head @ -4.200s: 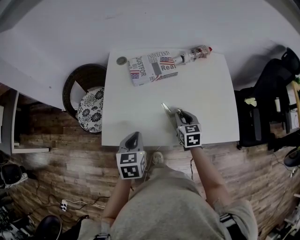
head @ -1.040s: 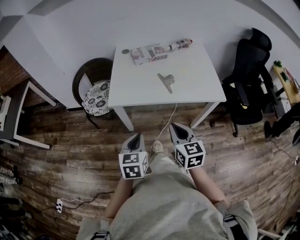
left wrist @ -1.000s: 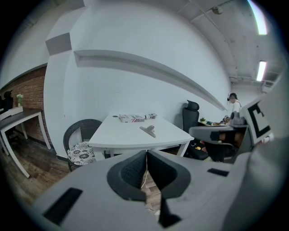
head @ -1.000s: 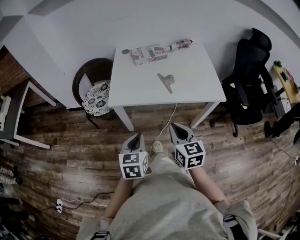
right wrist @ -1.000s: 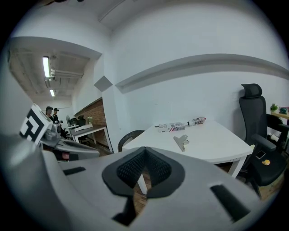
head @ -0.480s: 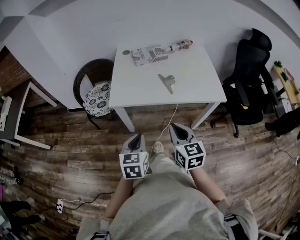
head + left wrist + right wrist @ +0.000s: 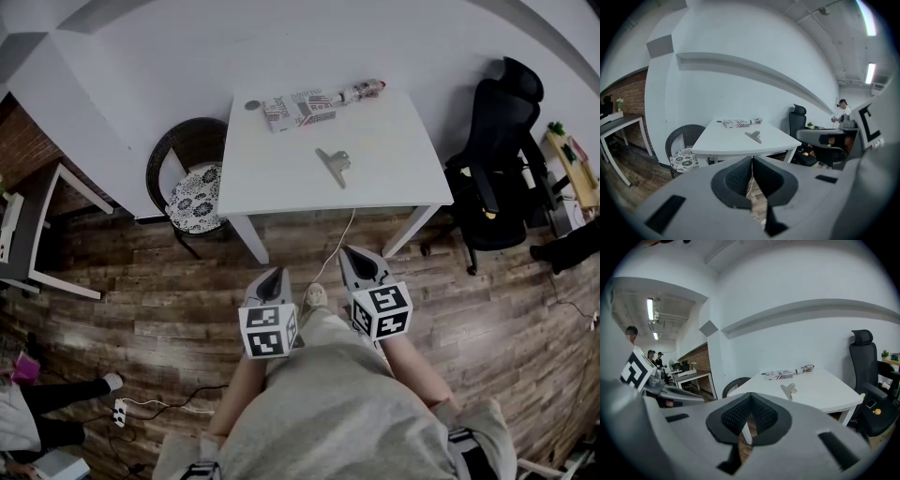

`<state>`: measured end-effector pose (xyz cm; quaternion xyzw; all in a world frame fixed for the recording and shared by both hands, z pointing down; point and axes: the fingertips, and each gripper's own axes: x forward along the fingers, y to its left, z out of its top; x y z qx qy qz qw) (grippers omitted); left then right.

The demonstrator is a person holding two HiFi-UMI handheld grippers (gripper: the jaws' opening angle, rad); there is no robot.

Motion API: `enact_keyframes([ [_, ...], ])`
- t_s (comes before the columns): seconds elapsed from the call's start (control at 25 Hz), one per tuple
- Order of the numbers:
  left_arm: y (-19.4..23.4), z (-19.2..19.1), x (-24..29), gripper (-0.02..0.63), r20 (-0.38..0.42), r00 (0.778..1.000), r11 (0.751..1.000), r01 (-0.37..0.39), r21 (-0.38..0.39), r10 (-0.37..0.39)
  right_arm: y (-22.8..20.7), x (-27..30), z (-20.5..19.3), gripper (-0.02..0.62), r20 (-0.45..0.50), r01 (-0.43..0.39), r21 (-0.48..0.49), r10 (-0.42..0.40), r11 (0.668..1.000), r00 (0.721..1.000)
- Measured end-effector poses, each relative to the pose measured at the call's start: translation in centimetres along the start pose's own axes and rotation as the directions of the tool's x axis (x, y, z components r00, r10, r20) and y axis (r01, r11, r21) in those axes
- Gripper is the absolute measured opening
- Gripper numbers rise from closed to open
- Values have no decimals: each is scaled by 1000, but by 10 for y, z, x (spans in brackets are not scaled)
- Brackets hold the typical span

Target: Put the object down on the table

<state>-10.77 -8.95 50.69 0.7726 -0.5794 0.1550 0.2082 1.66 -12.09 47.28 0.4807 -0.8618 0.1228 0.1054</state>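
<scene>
Clip point(image 7: 334, 164) lies flat on white table point(image 7: 281, 192). Left gripper point(image 7: 273, 278) and right gripper point(image 7: 362, 264) both clenched, empty, well apart from table, over wood floor point(image 7: 159, 281).

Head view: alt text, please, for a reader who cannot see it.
A metal clip lies near the middle of a white table, seen from above. The person stands short of it on a wooden floor, with the left gripper and right gripper both shut and empty. A printed box and a bottle lie along its far edge.
</scene>
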Motion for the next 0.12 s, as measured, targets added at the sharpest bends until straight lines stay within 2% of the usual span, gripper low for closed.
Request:
enact_keyframes([
  [0.12,0,1,2,9,-2,1000,1000,0,0,0,-1,2,1,2,-1,-1,1,1,1000,1000],
])
